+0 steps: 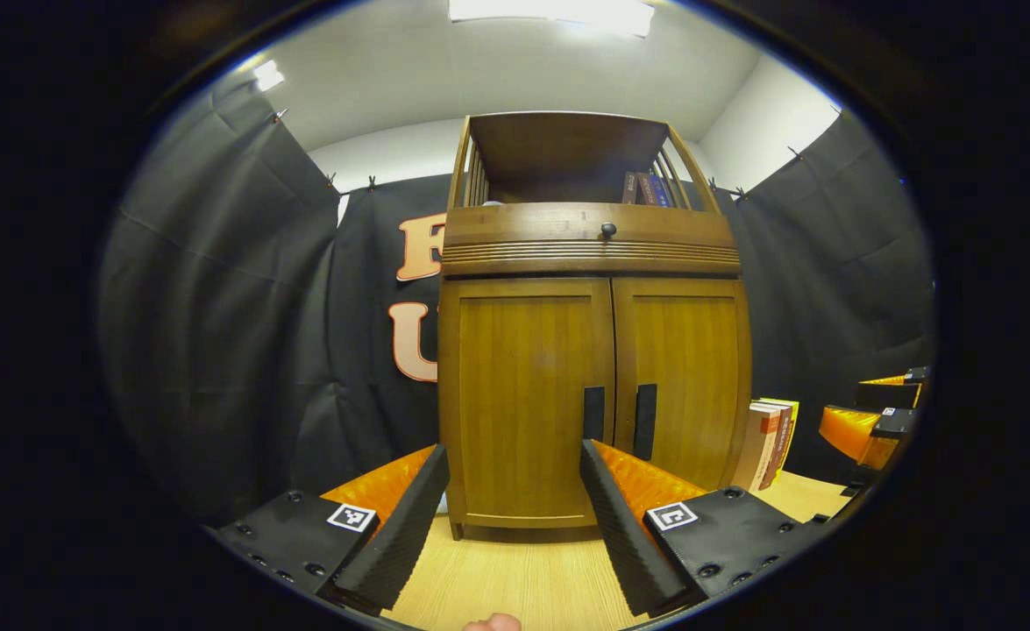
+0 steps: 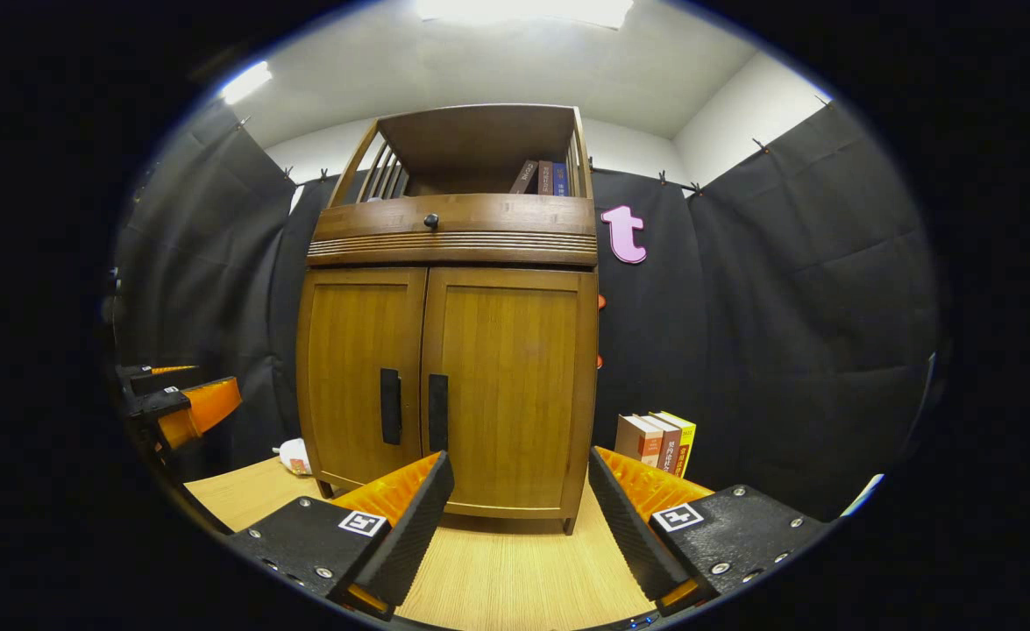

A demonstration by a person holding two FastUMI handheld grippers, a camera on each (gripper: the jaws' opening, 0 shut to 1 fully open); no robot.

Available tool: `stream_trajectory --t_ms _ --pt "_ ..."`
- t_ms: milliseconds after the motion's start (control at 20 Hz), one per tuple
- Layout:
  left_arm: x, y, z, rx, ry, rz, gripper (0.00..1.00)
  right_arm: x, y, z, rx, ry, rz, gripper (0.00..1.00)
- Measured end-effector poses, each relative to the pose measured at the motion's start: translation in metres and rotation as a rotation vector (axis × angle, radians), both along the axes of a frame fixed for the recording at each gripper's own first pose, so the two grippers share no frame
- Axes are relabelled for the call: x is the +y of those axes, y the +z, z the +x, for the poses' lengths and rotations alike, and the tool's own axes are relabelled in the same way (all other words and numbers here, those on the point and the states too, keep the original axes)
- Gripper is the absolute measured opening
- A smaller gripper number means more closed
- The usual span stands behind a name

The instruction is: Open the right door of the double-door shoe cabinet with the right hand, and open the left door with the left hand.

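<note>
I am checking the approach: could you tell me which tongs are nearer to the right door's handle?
Probably right. The right tongs face the cabinet just right of the right door's handle; the left tongs face the left door.

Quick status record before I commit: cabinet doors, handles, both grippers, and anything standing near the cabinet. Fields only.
cabinet: wooden shoe cabinet, standing on the table
left door: shut
right door: shut
handles: left handle and right handle, dark vertical bars at the centre seam, untouched
left gripper: open, short of the left door
right gripper: open, short of the right door
beside the cabinet: books upright on its right
top shelf: more books
</note>
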State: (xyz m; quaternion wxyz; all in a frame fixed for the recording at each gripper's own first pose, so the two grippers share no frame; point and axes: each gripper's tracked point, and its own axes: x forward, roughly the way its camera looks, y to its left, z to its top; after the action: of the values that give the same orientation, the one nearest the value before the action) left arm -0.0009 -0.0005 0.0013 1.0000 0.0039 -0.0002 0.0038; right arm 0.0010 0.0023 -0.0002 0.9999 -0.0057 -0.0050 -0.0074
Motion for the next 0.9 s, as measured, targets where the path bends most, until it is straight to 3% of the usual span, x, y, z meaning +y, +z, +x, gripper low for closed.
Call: stream_trajectory --t_ms 450,500,550,600,900 --pt "0.006 0.000 0.002 -0.006 0.005 -0.006 0.96 0.014 0.008 0.009 -0.013 0.027 -0.022 0.94" --pt "0.007 0.000 0.001 -0.008 0.007 -0.008 0.96 0.015 0.011 0.012 -0.021 0.033 -0.030 0.99" --pt "0.008 0.000 0.001 -0.010 0.008 -0.010 0.94 0.017 0.015 0.016 -0.029 0.037 -0.039 0.94" --pt "0.011 0.000 -0.001 -0.009 0.011 -0.012 0.94 0.018 0.020 0.020 -0.039 0.044 -0.045 0.99" --pt "0.016 -0.002 -0.003 0.002 0.009 -0.022 0.94 0.036 0.054 0.065 -0.104 0.089 -0.070 0.94"
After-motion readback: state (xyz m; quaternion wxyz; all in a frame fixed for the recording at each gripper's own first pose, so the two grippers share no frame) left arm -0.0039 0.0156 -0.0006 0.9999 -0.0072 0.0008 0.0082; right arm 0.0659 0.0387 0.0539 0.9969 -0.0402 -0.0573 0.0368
